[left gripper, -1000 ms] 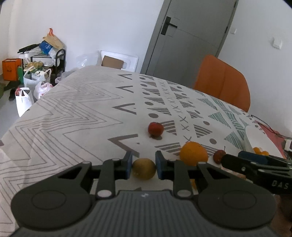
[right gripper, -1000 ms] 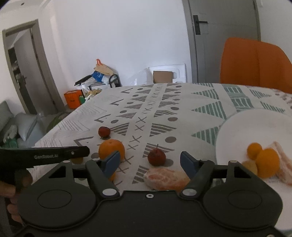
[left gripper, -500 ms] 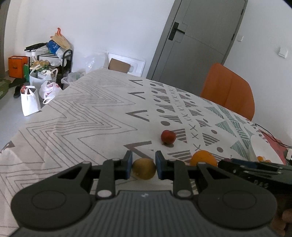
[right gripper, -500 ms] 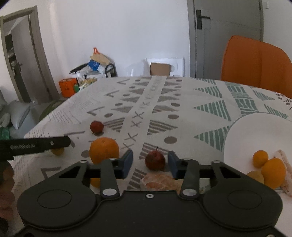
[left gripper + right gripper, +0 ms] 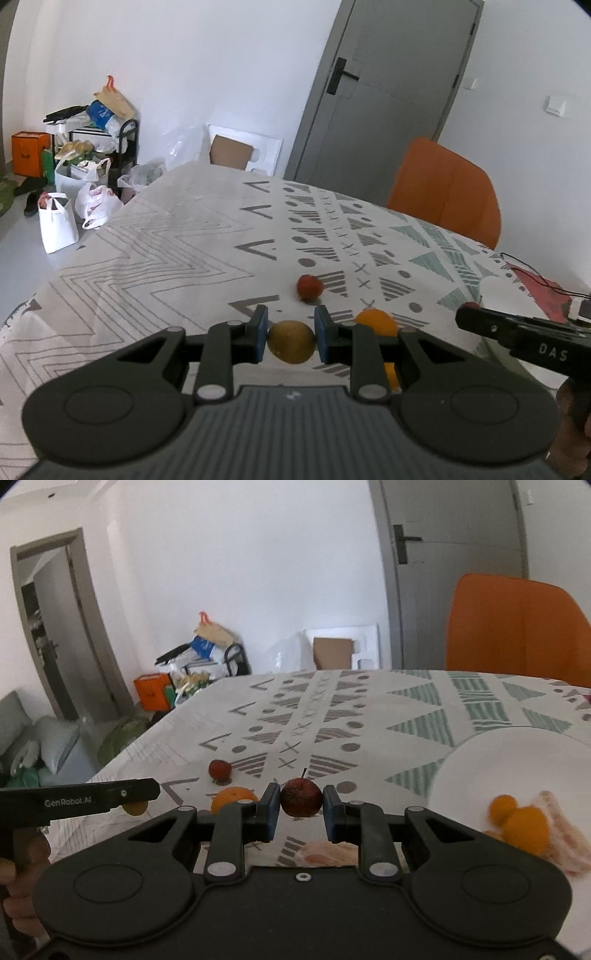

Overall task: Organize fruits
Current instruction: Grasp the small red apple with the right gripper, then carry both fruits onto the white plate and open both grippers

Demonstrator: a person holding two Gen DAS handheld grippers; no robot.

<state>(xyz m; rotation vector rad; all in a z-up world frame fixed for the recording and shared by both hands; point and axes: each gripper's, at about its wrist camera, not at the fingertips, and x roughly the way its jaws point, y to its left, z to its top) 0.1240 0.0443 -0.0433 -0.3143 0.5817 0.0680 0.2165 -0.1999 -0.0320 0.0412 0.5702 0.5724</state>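
The left gripper (image 5: 290, 340) is clenched on a yellow-brown fruit (image 5: 291, 342), its blue pads touching both sides, above the near edge of the table (image 5: 155, 251). The right gripper (image 5: 300, 806) grasps a dark red apple (image 5: 300, 797) with a stem, above the table's middle. A small red fruit (image 5: 309, 287) and an orange (image 5: 376, 322) lie on the patterned cloth. A white plate (image 5: 509, 753) near the right edge holds small oranges (image 5: 522, 825) and peeled segments. An orange chair (image 5: 445, 192) stands at the far side.
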